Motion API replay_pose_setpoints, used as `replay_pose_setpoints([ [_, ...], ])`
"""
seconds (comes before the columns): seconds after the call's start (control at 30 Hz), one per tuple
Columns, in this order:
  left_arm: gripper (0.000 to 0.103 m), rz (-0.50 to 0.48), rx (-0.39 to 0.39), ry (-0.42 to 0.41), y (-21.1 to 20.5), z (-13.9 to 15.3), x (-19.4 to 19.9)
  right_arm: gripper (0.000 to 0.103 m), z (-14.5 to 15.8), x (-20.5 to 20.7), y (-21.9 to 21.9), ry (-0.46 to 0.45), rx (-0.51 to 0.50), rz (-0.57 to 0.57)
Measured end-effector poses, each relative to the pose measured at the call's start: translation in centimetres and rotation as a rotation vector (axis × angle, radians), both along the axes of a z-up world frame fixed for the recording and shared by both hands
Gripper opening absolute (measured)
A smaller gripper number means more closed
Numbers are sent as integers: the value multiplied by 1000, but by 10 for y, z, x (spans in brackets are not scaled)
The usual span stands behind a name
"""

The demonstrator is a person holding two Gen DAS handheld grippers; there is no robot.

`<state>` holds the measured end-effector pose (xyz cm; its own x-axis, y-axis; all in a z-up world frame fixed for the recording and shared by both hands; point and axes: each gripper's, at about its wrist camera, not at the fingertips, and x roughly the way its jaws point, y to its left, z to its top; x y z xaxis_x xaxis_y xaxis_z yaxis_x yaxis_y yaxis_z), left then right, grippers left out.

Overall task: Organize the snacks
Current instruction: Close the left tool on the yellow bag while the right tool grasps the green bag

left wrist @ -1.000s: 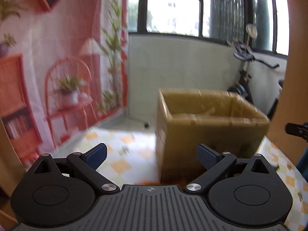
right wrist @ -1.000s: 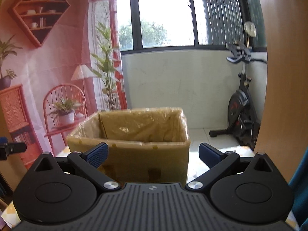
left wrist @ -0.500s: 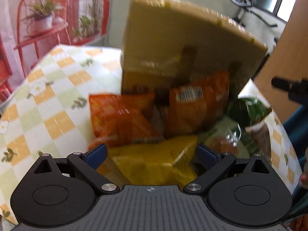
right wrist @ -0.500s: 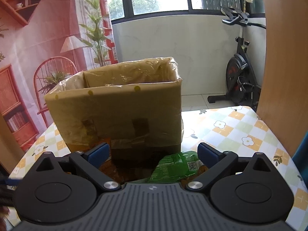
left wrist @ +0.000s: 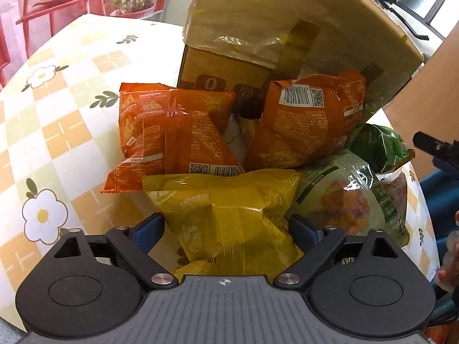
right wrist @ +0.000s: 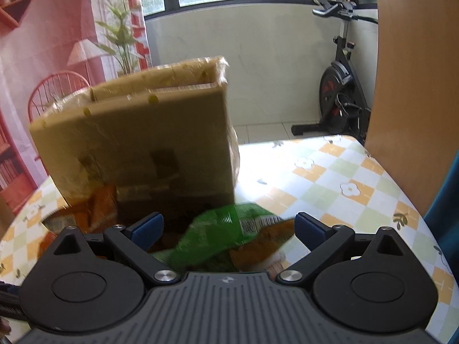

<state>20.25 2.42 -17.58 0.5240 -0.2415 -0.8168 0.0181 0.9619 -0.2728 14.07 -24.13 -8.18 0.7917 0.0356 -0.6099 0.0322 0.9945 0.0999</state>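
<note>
Yellow foil fills the gap between the fingers of the left gripper [left wrist: 226,229]: a yellow snack bag [left wrist: 226,206] lies on the tabletop [left wrist: 57,132] with its sides just inside the two blue pads, which are closing on it but do not visibly press it yet. Beyond it two orange snack bags sit side by side, the left orange bag [left wrist: 172,137] flat with its barcode toward the camera, the right orange bag [left wrist: 309,123] propped against the cardboard box [left wrist: 287,23]. To the right lie a pale green bag [left wrist: 344,197] and, farther back, a dark green bag [left wrist: 378,143]. The box stands on the flower-checked cloth just behind the pile, its walls wrapped in clear tape.

From the right wrist view, the right gripper [right wrist: 228,228] has its fingers spread wide, with the dark green bag [right wrist: 223,232] low between them; whether they touch it cannot be told, as the bag is blurred. The box [right wrist: 149,137] rises right behind it, and an exercise bike [right wrist: 341,86] stands by the far wall.
</note>
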Motion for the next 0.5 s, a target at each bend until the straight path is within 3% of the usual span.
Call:
replay_pose_setpoints([
  [0.2,85,-4,-19,-39,6,8,-3,100,-11,6,-2,40,-10,1],
  [0.5,84,-1,-52,-136,16,43,-19,100,-19,27,-7,100,66,-37],
])
